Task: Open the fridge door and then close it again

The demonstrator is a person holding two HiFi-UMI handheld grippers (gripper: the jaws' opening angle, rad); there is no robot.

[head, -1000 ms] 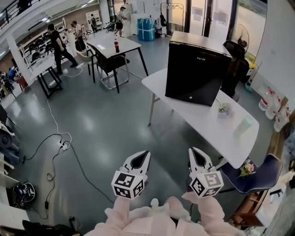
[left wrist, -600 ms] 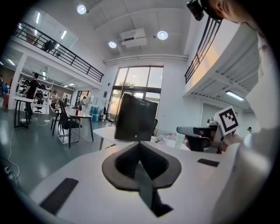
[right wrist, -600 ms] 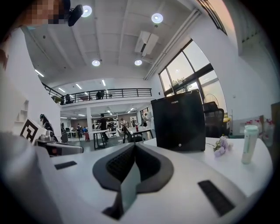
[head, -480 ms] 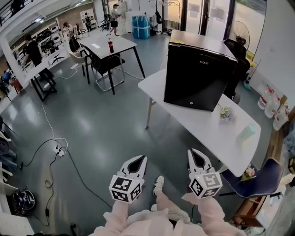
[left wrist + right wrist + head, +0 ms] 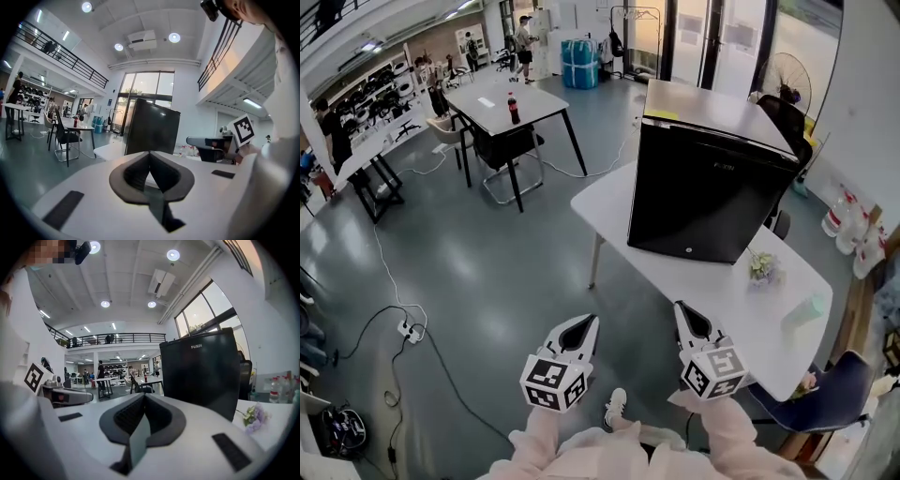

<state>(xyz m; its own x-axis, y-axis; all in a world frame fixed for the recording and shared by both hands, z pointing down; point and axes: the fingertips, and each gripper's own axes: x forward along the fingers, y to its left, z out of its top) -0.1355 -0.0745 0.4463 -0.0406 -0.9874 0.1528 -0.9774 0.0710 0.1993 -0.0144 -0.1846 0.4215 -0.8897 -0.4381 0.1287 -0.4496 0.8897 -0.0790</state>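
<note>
A black mini fridge (image 5: 705,178) stands on a white table (image 5: 675,255), its door closed and facing me. It also shows ahead in the left gripper view as the fridge (image 5: 152,126) and large at the right of the right gripper view as the fridge (image 5: 201,371). My left gripper (image 5: 581,328) hangs over the grey floor, short of the table, jaws shut with nothing in them. My right gripper (image 5: 690,319) is level with it near the table's front edge, also shut and empty. Both are well apart from the fridge.
A small flower pot (image 5: 761,269) and a pale green cup (image 5: 803,312) sit on the table right of the fridge. A blue chair (image 5: 806,408) stands at the right. Cables (image 5: 403,333) trail on the floor at left. Another table (image 5: 502,98) and people stand farther back.
Both grippers have advanced toward the white table and fridge, which now appear larger and nearer in the head view. The jaws stay shut.
</note>
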